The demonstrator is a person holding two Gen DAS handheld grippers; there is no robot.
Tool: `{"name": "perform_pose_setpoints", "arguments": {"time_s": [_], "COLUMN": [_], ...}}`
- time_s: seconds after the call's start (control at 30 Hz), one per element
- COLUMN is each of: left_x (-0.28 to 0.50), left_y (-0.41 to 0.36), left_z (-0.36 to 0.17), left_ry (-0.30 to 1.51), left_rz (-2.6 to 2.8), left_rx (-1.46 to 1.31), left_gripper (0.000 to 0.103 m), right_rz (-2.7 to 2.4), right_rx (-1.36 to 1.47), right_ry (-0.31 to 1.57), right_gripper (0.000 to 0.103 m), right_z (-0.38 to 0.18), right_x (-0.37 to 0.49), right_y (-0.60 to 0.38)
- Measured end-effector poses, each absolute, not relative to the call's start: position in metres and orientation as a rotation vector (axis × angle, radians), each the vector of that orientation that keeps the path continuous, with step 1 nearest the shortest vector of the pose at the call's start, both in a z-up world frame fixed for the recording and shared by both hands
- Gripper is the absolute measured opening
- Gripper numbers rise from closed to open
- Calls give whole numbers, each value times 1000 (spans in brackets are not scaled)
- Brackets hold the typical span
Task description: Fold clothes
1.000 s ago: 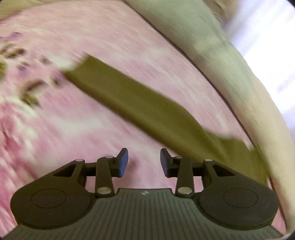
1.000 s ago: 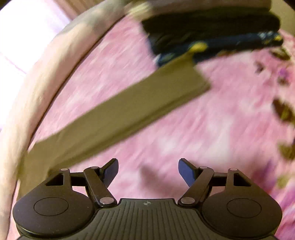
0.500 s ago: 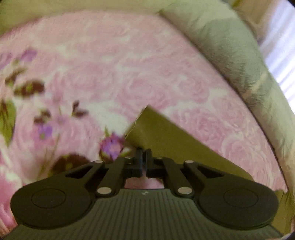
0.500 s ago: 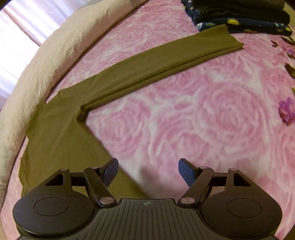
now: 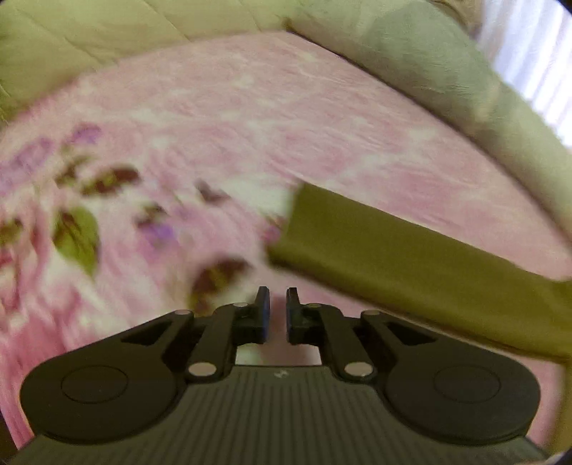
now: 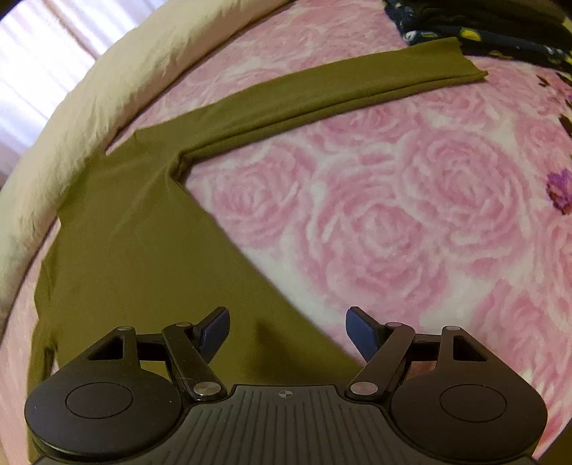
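An olive shirt (image 6: 136, 250) lies flat on the rose-print bed (image 6: 393, 221), one sleeve (image 6: 339, 86) stretched away from us toward a dark folded pile (image 6: 482, 32). Our right tool (image 6: 287, 331) hangs over the shirt's body edge, jaws spread wide and holding nothing. Our left tool (image 5: 277, 311), jaws parted only narrowly and empty, sits just short of a cuff (image 5: 321, 221) – the sleeve's long axis runs off to its right – so the left is nearer that cuff
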State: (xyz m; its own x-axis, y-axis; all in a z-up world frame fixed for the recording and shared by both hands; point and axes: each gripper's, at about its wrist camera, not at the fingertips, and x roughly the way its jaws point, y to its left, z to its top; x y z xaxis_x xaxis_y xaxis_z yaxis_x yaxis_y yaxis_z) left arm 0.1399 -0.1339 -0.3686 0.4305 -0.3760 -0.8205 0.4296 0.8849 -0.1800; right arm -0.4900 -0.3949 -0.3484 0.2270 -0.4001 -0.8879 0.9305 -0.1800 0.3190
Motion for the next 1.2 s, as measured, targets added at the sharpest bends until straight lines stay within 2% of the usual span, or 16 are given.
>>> {"name": "perform_pose_setpoints", "arguments": {"time_s": [0.07,0.1,0.13,0.23,0.37,0.47,0.5,0.53,0.57,0.8,0.97,1.0,1.03,1.07,1.13,1.2], "left_x": [111,93,76,23,-29,-55,-62,-67,-67,-72,-86,-85,-82,-78,-71,-66], "left_y": [-132,-132,-132,-130,-131,-140,-144,-148,-149,-143,-147,-149,-151,-154,-165,-187], "left_z": [-366,-367,-368,-372,-394,-402,-403,-400,-395,-371,-386,-383,-380,-373,-356,-340], "left_ry": [1117,1187,1257,1460,1612,1620,1608,1566,1531,1428,1445,1452,1448,1428,1363,1285], "left_rz": [-632,-704,-777,-994,-1044,-1069,-1084,-1106,-1107,-1093,-1035,-1019,-997,-967,-930,-942], "left_rx": [18,-3,-25,-90,-71,43,90,150,154,206,370,387,409,420,424,415], "left_gripper": [10,23,29,30,34,23,3,3,3,4,13,17,18,18,18,18], "right_rz": [-1285,-1254,-1218,-1110,-977,-912,-893,-872,-857,-835,-813,-788,-759,-735,-751,-790], "right_rx": [1197,1201,1206,1198,1211,1250,1237,1219,1202,1176,1240,1242,1232,1212,1148,1075], "right_ry": [621,637,653,718,785,809,810,821,838,832,911,936,971,1011,1008,971], "right_gripper": [75,75,75,75,75,74,70,34,5,4,6,12,31,43,56,56], "right_z": [-351,-352,-352,-356,-364,-374,-375,-376,-377,-362,-379,-377,-373,-369,-359,-347], "right_x": [-495,-498,-501,-508,-519,-524,-522,-520,-518,-532,-530,-529,-528,-527,-520,-510], "right_y": [-396,-396,-396,-393,-385,-375,-371,-368,-367,-365,-367,-370,-373,-376,-388,-404]}}
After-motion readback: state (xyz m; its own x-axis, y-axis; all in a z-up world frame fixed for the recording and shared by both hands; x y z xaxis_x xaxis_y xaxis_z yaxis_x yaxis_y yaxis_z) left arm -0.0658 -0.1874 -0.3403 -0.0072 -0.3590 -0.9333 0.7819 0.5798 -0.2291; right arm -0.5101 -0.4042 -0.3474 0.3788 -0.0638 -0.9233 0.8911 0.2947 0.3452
